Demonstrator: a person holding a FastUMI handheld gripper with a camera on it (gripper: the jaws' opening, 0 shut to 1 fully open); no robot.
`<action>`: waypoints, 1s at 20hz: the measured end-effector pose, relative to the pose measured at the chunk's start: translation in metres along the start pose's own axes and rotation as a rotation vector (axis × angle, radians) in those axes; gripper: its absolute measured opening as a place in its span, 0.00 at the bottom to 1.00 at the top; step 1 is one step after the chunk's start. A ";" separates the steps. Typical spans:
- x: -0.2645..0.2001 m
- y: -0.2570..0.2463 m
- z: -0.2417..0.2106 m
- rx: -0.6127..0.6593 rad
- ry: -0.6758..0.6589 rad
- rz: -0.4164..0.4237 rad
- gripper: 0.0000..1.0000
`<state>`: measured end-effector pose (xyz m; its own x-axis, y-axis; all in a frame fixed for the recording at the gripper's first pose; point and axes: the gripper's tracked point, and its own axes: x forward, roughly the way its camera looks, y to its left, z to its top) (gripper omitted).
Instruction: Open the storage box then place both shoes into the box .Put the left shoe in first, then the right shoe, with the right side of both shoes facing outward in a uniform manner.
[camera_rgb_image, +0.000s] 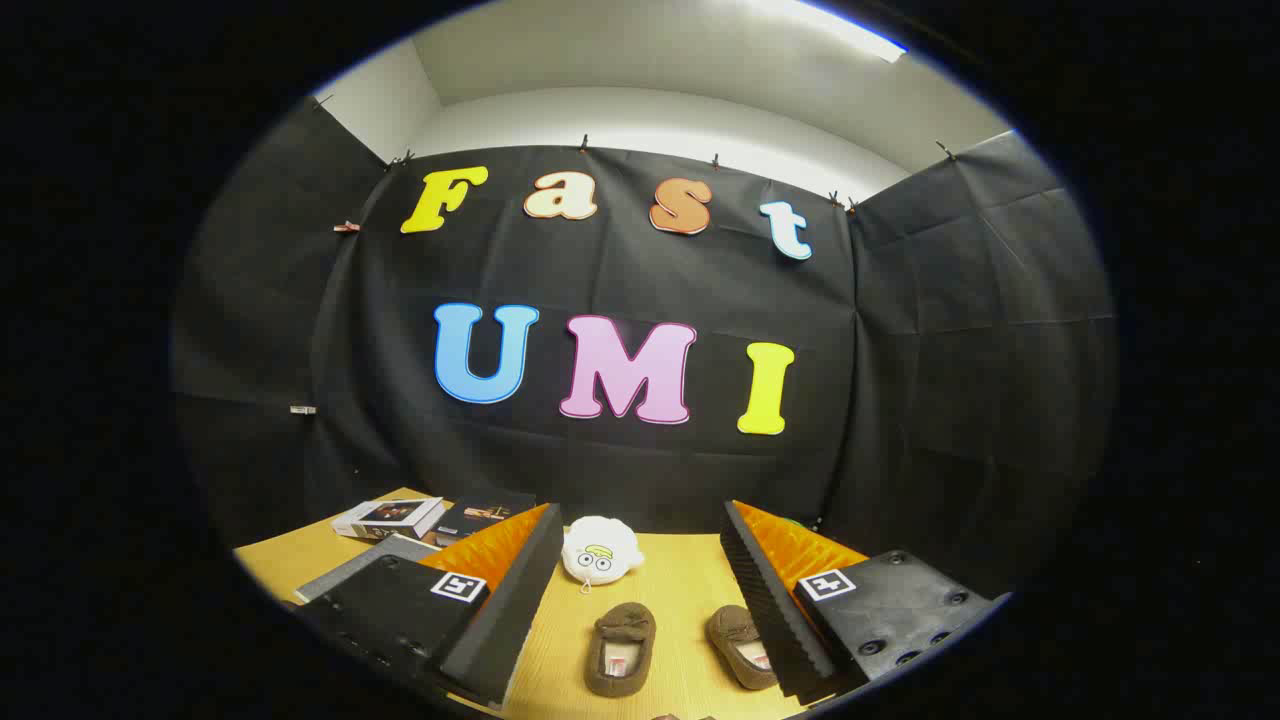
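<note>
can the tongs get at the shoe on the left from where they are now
Probably yes. The tongs stand open, and the left brown shoe lies on the wooden table between the fingers with nothing over it. The white plush toy sits beyond it, and the other shoe lies apart by one finger.

No text can be read on the boxes (388, 517) or shoes (620, 650).

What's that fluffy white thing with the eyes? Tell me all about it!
The white plush toy looks soft and woolly, with round cartoon eyes and a yellow patch above them. It sits on the wooden table, facing the camera, beyond the two brown shoes and just past the open tool. Nothing seems to touch it except the table. A little string hangs below it.
</note>
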<state>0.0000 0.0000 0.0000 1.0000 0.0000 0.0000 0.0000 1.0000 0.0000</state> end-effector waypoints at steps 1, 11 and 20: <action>0.000 -0.001 0.000 -0.001 0.001 0.000 0.97; 0.006 0.004 -0.005 0.028 0.027 0.023 0.97; 0.012 0.008 -0.014 0.075 0.066 0.045 0.97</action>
<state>0.0118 0.0084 -0.0143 0.9968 0.0475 -0.0646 -0.0425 0.9961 0.0767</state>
